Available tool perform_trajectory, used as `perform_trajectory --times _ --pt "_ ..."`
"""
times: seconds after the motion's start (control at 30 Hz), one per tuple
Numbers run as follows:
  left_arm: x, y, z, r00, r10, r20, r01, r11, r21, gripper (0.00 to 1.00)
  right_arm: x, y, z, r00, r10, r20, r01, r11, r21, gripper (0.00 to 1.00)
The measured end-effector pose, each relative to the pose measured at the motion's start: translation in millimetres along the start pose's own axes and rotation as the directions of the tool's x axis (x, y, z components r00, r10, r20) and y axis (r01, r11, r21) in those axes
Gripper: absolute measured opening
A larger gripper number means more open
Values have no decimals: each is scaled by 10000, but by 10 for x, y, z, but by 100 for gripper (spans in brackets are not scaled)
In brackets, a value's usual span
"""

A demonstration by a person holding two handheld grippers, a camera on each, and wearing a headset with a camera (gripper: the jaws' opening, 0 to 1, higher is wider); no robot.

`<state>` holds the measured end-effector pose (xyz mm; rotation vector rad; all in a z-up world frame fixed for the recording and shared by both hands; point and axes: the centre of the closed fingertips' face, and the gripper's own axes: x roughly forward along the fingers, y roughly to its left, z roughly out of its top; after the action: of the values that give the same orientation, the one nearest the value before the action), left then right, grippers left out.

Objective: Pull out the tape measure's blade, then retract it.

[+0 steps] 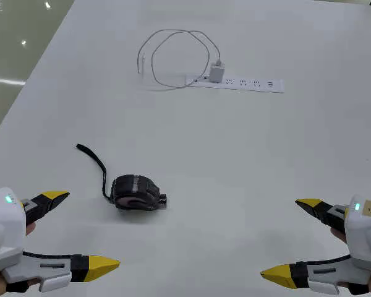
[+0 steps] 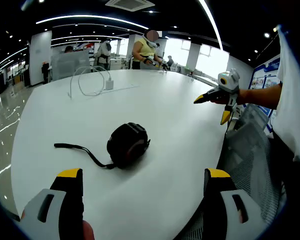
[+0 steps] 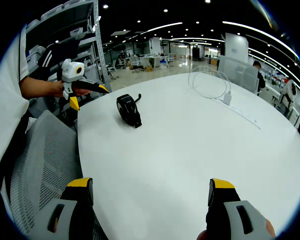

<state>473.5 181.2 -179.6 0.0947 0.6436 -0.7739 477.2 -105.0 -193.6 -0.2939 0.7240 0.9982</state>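
A black tape measure (image 1: 136,192) lies on the white table (image 1: 235,142), its black wrist strap (image 1: 94,161) trailing back to the left. My left gripper (image 1: 80,234) hovers open at the near left, just short of the case. My right gripper (image 1: 300,238) is open at the near right, well away from it. In the left gripper view the tape measure (image 2: 128,144) sits a little ahead between the open jaws, and the right gripper (image 2: 217,102) shows at the right. In the right gripper view the tape measure (image 3: 128,110) lies far off to the left, near the left gripper (image 3: 85,95).
A white power strip (image 1: 241,83) with a charger (image 1: 217,72) and a looped white cable (image 1: 173,59) lies at the far side of the table. A grey mesh chair (image 3: 35,160) stands at the table's near edge. People stand in the background.
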Motion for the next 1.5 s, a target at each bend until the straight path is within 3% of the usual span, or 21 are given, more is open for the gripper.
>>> perform_trajectory --times 0.63,0.97,1.5 --pt "13 -26 12 9999 -132 25 132 9999 -105 99 12 -33 -9 10000 -69 -31 70 10000 18 90" --pt "89 17 -3 9997 -178 -149 179 9998 42 95 66 -45 1 9999 124 -41 -124 9999 14 87" --pt "298 83 44 9943 -684 -817 777 9902 1159 95 261 -70 95 9978 622 -250 -633 9968 -485 87"
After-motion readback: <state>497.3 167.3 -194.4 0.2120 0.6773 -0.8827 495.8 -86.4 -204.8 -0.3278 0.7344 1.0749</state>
